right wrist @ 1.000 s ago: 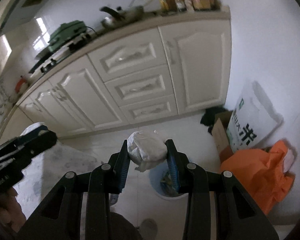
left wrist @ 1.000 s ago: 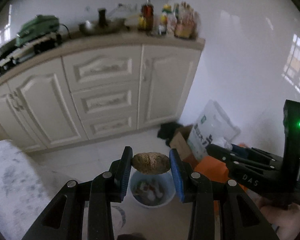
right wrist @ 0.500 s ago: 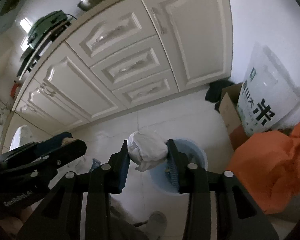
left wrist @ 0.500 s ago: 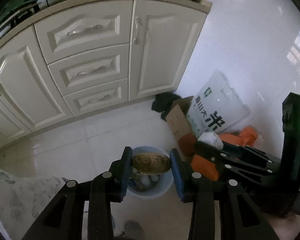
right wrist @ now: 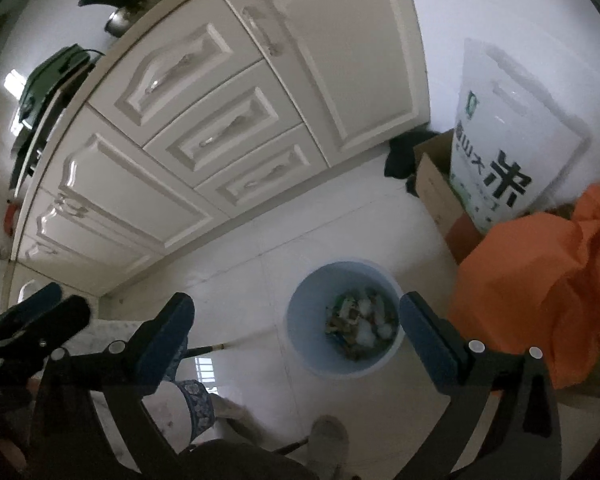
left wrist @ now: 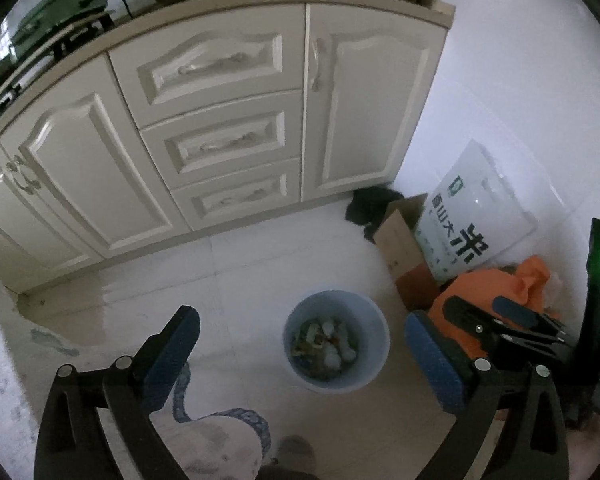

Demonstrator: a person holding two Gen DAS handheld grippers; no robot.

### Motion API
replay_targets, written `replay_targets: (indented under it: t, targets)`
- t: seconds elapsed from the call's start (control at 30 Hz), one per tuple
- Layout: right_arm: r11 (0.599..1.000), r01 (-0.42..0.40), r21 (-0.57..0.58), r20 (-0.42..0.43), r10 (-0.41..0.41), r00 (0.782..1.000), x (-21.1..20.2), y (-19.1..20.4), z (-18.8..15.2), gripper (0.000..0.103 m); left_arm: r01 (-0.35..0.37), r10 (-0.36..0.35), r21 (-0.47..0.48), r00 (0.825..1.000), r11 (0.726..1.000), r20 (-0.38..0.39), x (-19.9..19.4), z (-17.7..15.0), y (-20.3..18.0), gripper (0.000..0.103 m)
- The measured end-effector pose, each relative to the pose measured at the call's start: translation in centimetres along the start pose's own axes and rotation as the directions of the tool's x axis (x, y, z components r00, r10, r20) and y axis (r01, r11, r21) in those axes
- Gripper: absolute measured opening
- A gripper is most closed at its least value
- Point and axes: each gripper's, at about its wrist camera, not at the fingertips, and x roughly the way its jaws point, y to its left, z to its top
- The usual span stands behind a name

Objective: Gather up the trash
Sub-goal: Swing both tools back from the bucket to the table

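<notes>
On the left, the left hand-held gripper (left wrist: 302, 350) hangs above the floor with its jaws spread wide and nothing between them. Just below and ahead of it stands the pale blue trash bin (left wrist: 374, 364), open-topped, with a heap of mixed trash (left wrist: 326, 346) lying in its bottom. To the right, the right hand-held gripper (right wrist: 296, 330) is likewise wide open and empty, poised over the same bin (right wrist: 306, 332), whose contents (right wrist: 362, 326) show between its fingers.

Further right, a cardboard box (right wrist: 434, 190), a white rice sack (right wrist: 508, 132) and an orange plastic bag (right wrist: 540, 292) crowd against the wall, the bag lying just beside the bin's rim.

The risks, as I judge them: both grippers sit close together over one small opening, so a careless swing could knock them against each other or clip the rim and tip the light bin, spilling what it holds. The right gripper's outer finger could also snag the loose orange bag. Whether any trash missed the bin cannot be told; the floor behind the grippers is hidden.
</notes>
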Motion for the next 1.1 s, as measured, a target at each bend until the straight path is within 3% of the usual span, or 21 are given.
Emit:
replay_targets:
  t: [0.27, 0.5, 0.87, 1.1]
  targets:
    - [0.999, -0.005, -0.040, 0.036, 0.006, 0.999, -3.7, 2.7, -0.6, 0.103, -0.009, 0.009, -0.005, 0.994, 1.000, 0.105, -10.0, -5.3, 1.9, 0.102]
    - [0.994, -0.027, -0.105, 0.092, 0.037, 0.995, -8.7, 7.4, -2.2, 0.103, -0.002, 0.013, -0.047, 0.976, 0.999, 0.219, -20.7, -11.2, 5.6, 0.102]
    - [0.951, -0.108, -0.289, 0.130, 0.151, 0.980, -16.1, 18.4, -7.3, 0.103, -0.073, 0.142, -0.194, 0.918, 0.978, 0.371, -36.5, -23.8, 11.2, 0.102]
    - [0.884, -0.160, -0.440, 0.149, 0.248, 0.957, -20.0, 26.2, -11.6, 0.103, -0.161, 0.289, -0.319, 0.866, 0.934, 0.409, -45.0, -32.7, 13.6, 0.102]
